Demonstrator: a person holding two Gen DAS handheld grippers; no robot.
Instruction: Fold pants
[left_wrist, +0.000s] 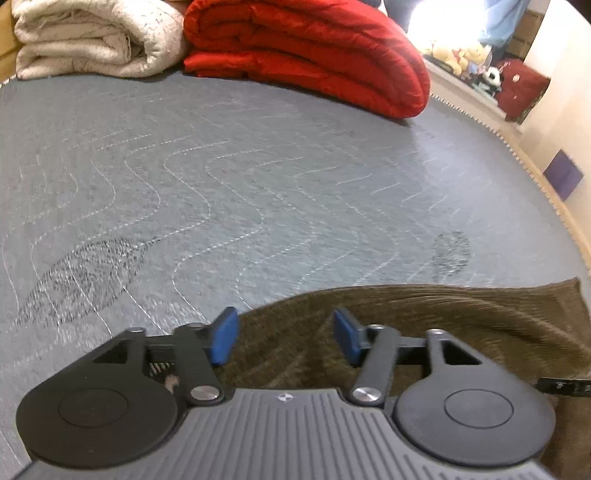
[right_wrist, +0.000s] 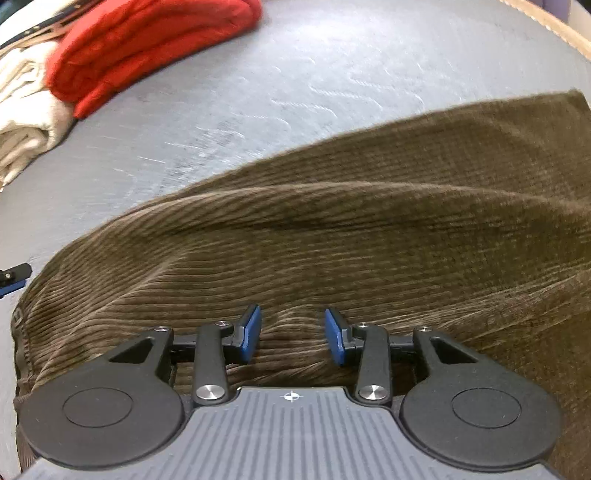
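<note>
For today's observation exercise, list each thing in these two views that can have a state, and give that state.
left gripper: open, nothing between its pads, at the pants' edge
right gripper: open, over the pants
brown corduroy pants: lying rumpled on the grey quilted cover
red blanket: folded
cream blanket: folded

No text, label, brand, number or sign can be read anywhere in either wrist view at this moment.
</note>
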